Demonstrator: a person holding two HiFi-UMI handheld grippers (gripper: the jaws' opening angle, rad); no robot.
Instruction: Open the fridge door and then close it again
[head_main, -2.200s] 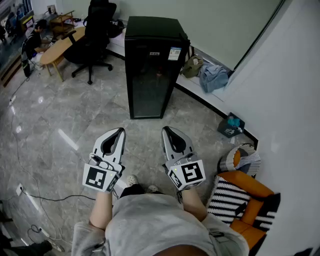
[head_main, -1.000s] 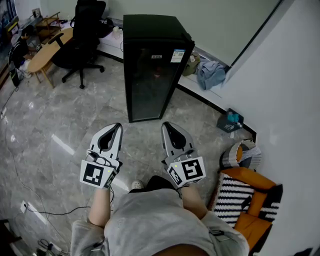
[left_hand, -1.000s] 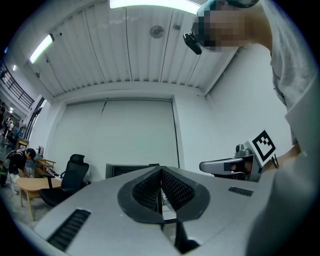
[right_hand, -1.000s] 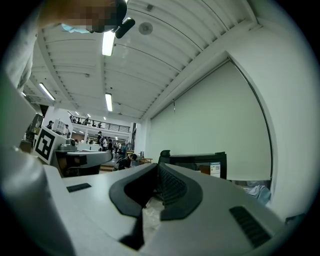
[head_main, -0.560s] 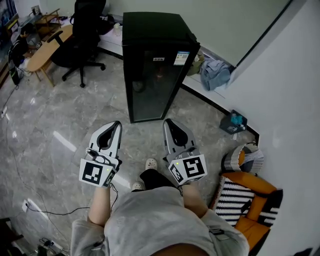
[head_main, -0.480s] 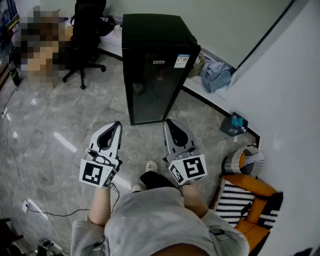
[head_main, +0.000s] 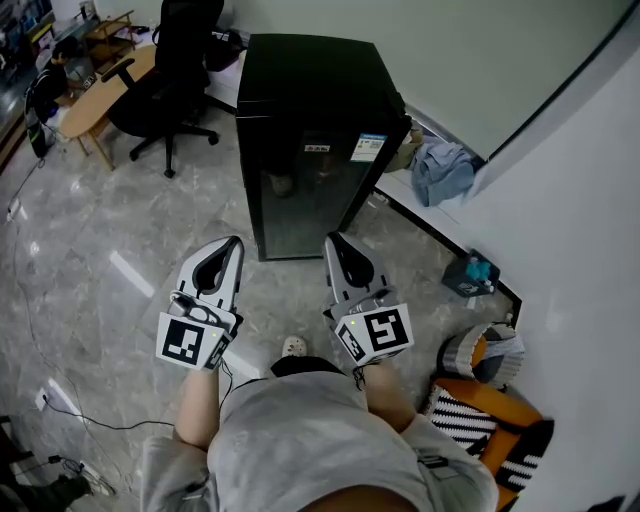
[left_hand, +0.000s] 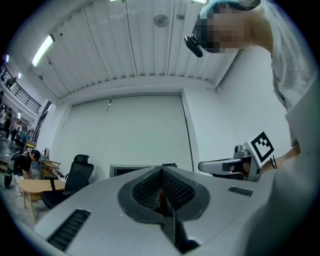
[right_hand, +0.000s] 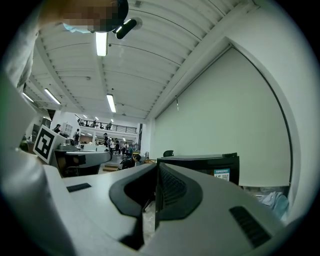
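A black fridge has a matt top and a glossy dark glass door. The grey stone-look floor is polished and reflective. Both the left gripper and right gripper have smooth matt grey plastic shells with ribbed black pads. A desk looks wooden. Blue cloth lies crumpled.

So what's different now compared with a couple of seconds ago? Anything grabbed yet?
The person has stepped closer to the black fridge, bringing the left gripper and right gripper forward with them. Nothing was taken hold of or let go. Both grippers stay shut and empty, side by side; the fridge door stays closed.
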